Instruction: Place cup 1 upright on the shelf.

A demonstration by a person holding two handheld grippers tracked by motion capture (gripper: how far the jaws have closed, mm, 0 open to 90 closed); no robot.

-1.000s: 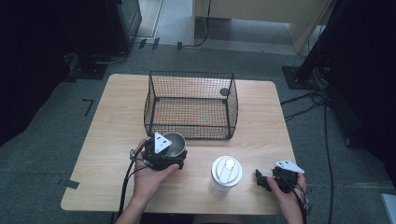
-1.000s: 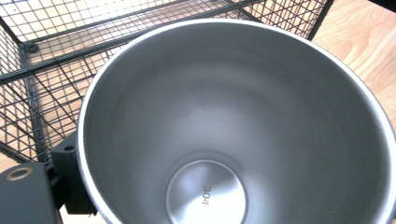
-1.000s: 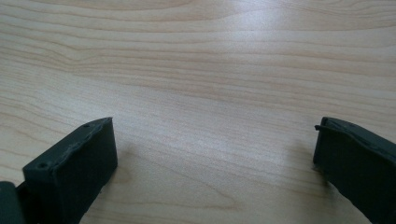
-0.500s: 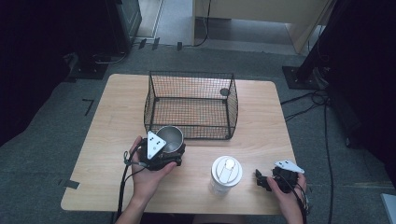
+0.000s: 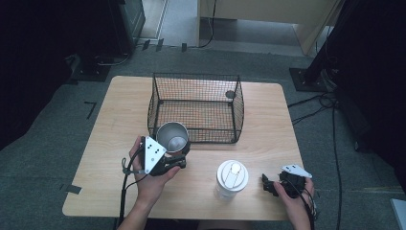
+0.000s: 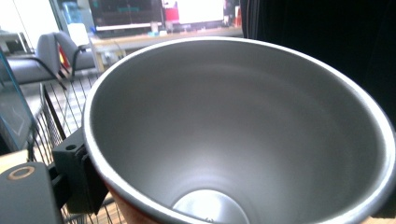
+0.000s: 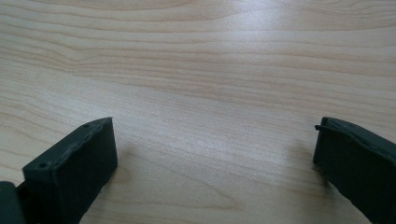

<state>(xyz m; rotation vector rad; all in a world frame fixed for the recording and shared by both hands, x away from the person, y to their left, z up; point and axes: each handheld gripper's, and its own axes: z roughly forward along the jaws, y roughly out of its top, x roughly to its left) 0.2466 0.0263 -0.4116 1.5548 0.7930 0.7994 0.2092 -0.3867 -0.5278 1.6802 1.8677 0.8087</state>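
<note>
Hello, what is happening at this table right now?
A person holds tongs in each hand. The left tongs grip a steel cup and hold it just in front of the wire basket. The right tongs rest open on the table, holding nothing. A white lidded cup stands between the hands.

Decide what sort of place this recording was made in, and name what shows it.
Probably a lab or workshop set up for recording. A lone wooden table stands on grey carpet, cables trail across the floor, and desks with screens show behind the metal cup.
</note>
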